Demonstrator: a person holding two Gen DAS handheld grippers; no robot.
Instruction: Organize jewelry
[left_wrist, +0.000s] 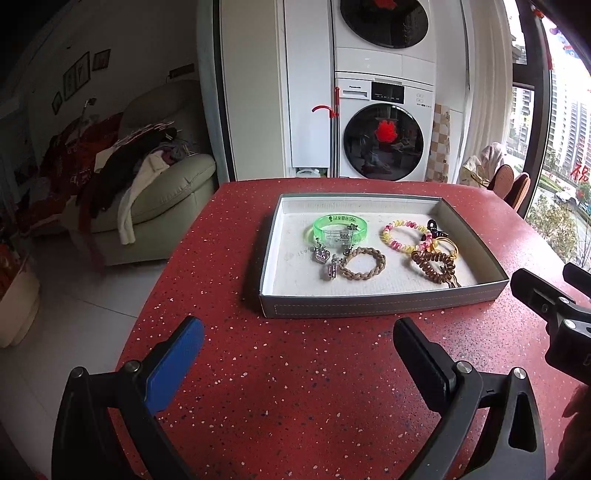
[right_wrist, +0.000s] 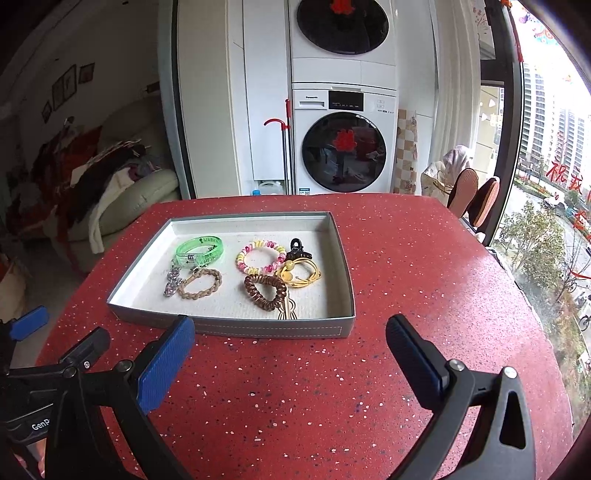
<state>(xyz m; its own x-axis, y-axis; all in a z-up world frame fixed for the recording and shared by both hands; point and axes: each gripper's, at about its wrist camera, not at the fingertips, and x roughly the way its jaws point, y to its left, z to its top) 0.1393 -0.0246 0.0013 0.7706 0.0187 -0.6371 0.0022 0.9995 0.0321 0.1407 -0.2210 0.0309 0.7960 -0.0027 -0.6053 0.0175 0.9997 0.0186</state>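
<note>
My left black plastic two-finger gripper (left_wrist: 297, 356) carried ribbed blue rubber pads (left_wrist: 175, 365) and silver screws (left_wrist: 463, 366); my matching right black gripper (right_wrist: 290, 354) looked identical, with white "GenP" lettering (right_wrist: 40, 424).

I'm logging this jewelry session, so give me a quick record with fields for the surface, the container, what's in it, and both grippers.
surface: red speckled table
container: shallow grey tray, white lining
left group: green bangle, silver charms, tan braided bracelet
right group: pink-yellow coil tie, brown coil tie, yellow tie, black claw clip
left gripper: open, holds nothing, short of the tray
right gripper: open, holds nothing, short of the tray
</note>
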